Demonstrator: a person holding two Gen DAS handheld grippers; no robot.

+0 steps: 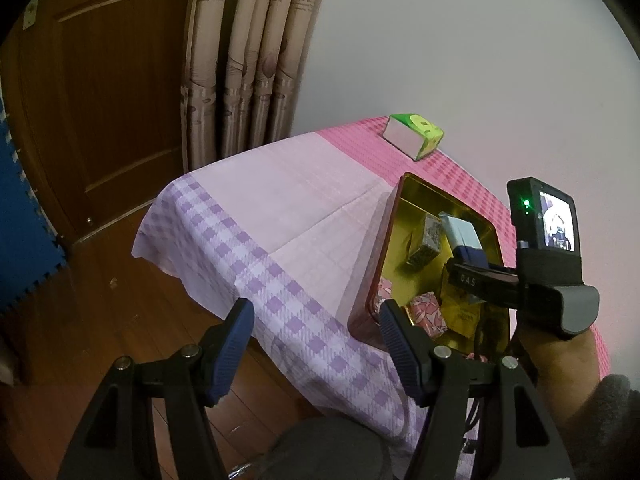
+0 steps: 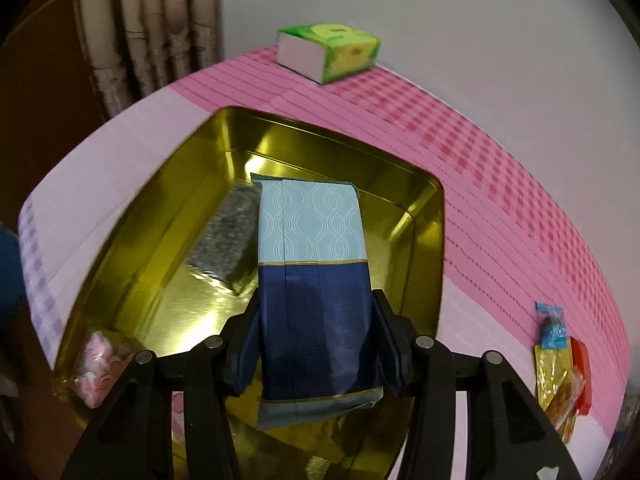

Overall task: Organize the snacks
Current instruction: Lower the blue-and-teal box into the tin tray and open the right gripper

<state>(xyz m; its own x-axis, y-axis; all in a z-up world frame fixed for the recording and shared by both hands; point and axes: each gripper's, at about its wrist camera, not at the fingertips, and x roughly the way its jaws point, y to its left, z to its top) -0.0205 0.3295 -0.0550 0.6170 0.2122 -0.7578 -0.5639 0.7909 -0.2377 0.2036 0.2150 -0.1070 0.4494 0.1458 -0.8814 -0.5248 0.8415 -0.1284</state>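
Observation:
A gold tin tray point(image 2: 424, 240) sits on the pink tablecloth; it also shows in the left wrist view point(image 1: 404, 200). My right gripper point(image 2: 316, 340) is shut on a blue and light-blue snack packet point(image 2: 312, 248) and holds it over the tray; the packet shows from the left wrist too point(image 1: 464, 236). In the tray lie a grey packet point(image 2: 228, 240), pink wrapped snacks point(image 2: 100, 372) and a yellow packet point(image 1: 464, 312). My left gripper point(image 1: 316, 320) is open and empty, at the tray's near left corner above the table edge.
A green tissue pack point(image 2: 328, 50) lies at the table's far edge. Loose snacks in blue, yellow and orange wrappers point(image 2: 560, 364) lie on the cloth right of the tray. A curtain point(image 1: 248, 52), a wooden door point(image 1: 100, 100) and wood floor are to the left.

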